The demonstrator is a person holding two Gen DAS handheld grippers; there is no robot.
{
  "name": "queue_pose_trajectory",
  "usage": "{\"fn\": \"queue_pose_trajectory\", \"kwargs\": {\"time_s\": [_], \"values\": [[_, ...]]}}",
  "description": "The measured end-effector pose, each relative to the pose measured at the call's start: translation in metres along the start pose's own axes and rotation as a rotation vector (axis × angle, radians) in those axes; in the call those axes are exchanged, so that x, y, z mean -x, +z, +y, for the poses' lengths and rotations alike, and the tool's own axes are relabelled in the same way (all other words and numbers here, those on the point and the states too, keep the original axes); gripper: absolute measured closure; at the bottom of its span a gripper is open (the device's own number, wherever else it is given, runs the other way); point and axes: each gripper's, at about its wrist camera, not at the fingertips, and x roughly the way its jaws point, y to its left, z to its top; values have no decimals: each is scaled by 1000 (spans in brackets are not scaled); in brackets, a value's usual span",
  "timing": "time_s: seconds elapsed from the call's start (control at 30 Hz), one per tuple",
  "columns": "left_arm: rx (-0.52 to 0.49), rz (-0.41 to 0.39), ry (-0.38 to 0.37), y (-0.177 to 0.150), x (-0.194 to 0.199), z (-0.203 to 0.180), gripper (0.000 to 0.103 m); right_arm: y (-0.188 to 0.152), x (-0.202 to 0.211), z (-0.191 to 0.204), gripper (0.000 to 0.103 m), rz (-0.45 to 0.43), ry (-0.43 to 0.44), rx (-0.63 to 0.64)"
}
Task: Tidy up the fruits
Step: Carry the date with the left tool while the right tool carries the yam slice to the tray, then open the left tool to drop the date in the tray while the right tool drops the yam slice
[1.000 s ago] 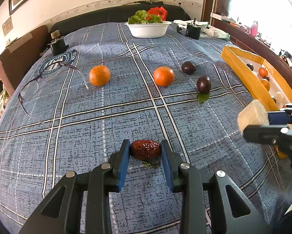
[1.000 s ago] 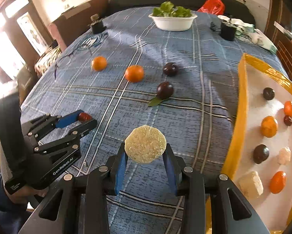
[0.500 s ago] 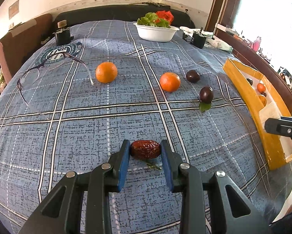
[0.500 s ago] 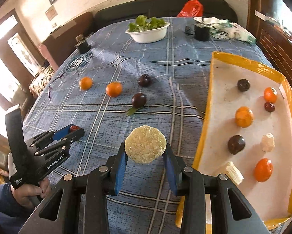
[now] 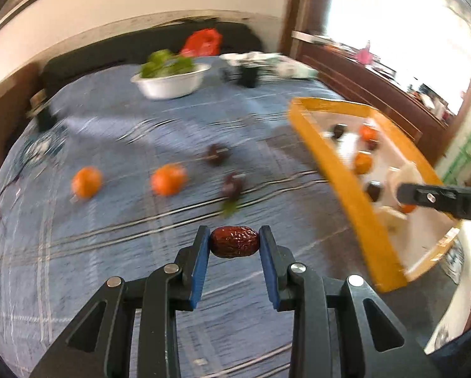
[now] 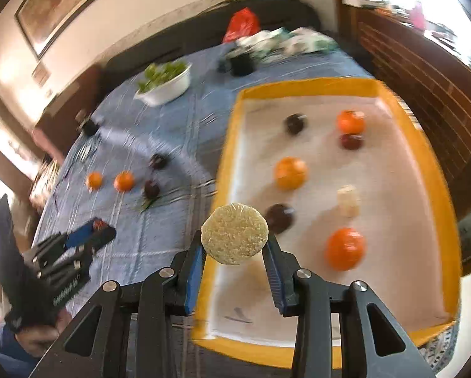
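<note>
Surface: blue plaid cloth [image 5: 116, 220] covering a table, with a dark sofa back and a pale wall behind; both views are motion-blurred.
Left gripper [image 5: 234, 245]: jaws clamped on a wrinkled red date [image 5: 234, 242], held clear above the cloth; in the right wrist view it shows at the lower left [image 6: 101, 230], carried by a hand [image 6: 40, 340].
Right gripper [image 6: 234, 245]: jaws clamped on the edges of a round, pale, grainy rice cake [image 6: 234, 234], held upright over the near left rim of the tray; in the left wrist view one black finger [image 5: 440, 193] reaches in from the right above the tray.
Tray [image 6: 229, 145]: yellow rim, white floor, at the right side of the table. It holds three oranges, namely the far [image 6: 350, 122], middle [image 6: 290, 172] and near [image 6: 345, 248] ones, two dark plums [image 6: 295, 123] [image 6: 279, 218], a small dark red fruit [image 6: 351, 141] touching the far orange, and a pale chunk [image 6: 348, 201].
Loose fruit on the cloth: two oranges [image 5: 86, 181] [image 5: 168, 179] and two dark plums [image 5: 217, 154] [image 5: 234, 185], one with a green leaf [image 5: 230, 208] just beside it, all left of the tray.
Background: white bowl of greens [image 5: 172, 78], red bag [image 5: 202, 42] and a black container [image 5: 247, 74] at the far end.
</note>
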Motion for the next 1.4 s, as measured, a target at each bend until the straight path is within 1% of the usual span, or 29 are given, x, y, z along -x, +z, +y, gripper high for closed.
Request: {"fn": "queue_pose_trajectory", "kwargs": {"time_s": [0.1, 0.2, 0.3, 0.4, 0.57, 0.7, 0.77, 0.87, 0.97, 1.03, 1.13, 1.27, 1.4], "values": [[-74, 0, -49, 9, -2, -31, 73, 0, 6, -28, 63, -9, -41, -78], [-125, 4, -96, 20, -5, -55, 73, -1, 9, -53, 63, -3, -68, -144], [-150, 20, -137, 37, -14, -75, 73, -1, 15, -75, 63, -8, -92, -197], [-164, 41, -162, 51, -26, -94, 73, 1, 19, -92, 63, -5, -113, -223], [-166, 82, -209, 77, -55, -123, 73, 8, 18, -111, 63, 7, -109, -228], [-166, 127, -257, 97, -81, -147, 73, 25, 15, -117, 63, 1, -109, -181], [-176, 132, -263, 106, -91, -159, 73, 35, 10, -119, 63, -2, -110, -165], [-173, 180, -291, 117, -112, -172, 73, 48, 0, -121, 63, 0, -115, -135], [-158, 229, -287, 121, -134, -179, 73, 54, -13, -123, 63, 20, -118, -85], [-146, 245, -273, 123, -145, -179, 73, 54, -22, -126, 63, 39, -121, -73], [-140, 260, -266, 122, -154, -182, 73, 52, -29, -130, 63, 57, -111, -60], [-152, 273, -248, 122, -163, -187, 73, 52, -34, -133, 63, 62, -127, -33], [-166, 265, -226, 123, -166, -190, 73, 53, -35, -134, 63, 62, -137, -18]]}}
